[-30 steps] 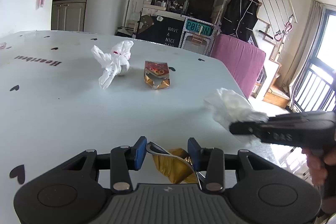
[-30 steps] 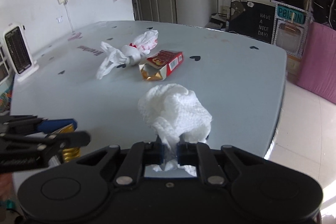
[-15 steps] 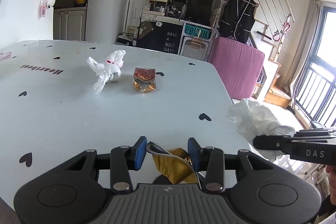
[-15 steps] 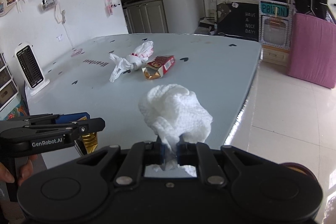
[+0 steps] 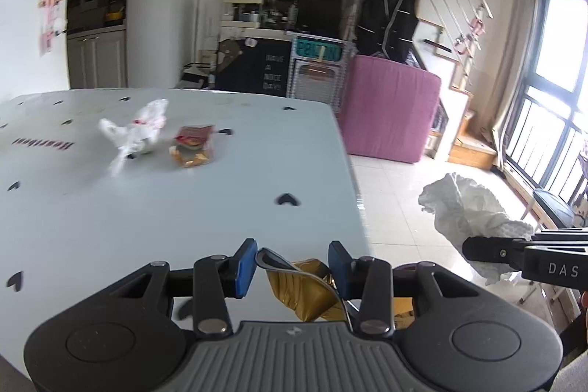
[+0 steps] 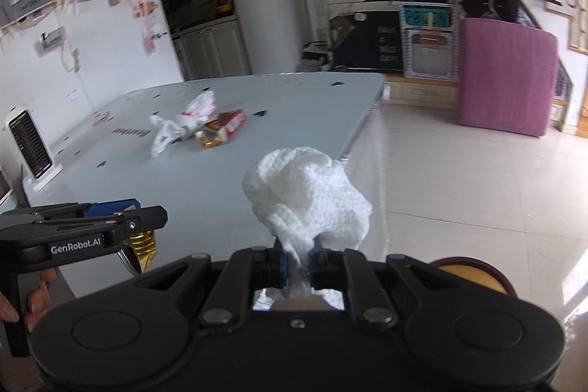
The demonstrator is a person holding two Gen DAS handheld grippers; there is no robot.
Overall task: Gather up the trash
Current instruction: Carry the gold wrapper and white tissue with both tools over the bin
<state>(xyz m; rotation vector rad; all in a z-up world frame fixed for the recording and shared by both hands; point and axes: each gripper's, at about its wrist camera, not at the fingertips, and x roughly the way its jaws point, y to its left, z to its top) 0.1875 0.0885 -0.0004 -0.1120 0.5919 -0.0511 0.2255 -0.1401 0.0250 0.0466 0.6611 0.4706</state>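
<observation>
Four trash pieces (image 5: 466, 208), perhaps; two claws (image 6: 297, 261)

Lower part of gold wrapper (image 5: 305, 292) hidden behind left gripper (image 5: 292, 263) body. Base of crumpled paper towel (image 6: 308, 204) concealed between right gripper (image 6: 297, 263) pads. Round yellow, dark-rimmed object (image 6: 472, 274) on the floor mostly hidden, not identifiable. Print on red snack packet (image 5: 193, 144) blurred, unreadable.

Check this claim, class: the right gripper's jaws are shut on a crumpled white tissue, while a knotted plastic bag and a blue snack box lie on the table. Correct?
Not quite. The snack box is red, not blue, as the right wrist view shows. The right gripper does pinch the crumpled white tissue, and the knotted plastic bag lies on the table.
</observation>
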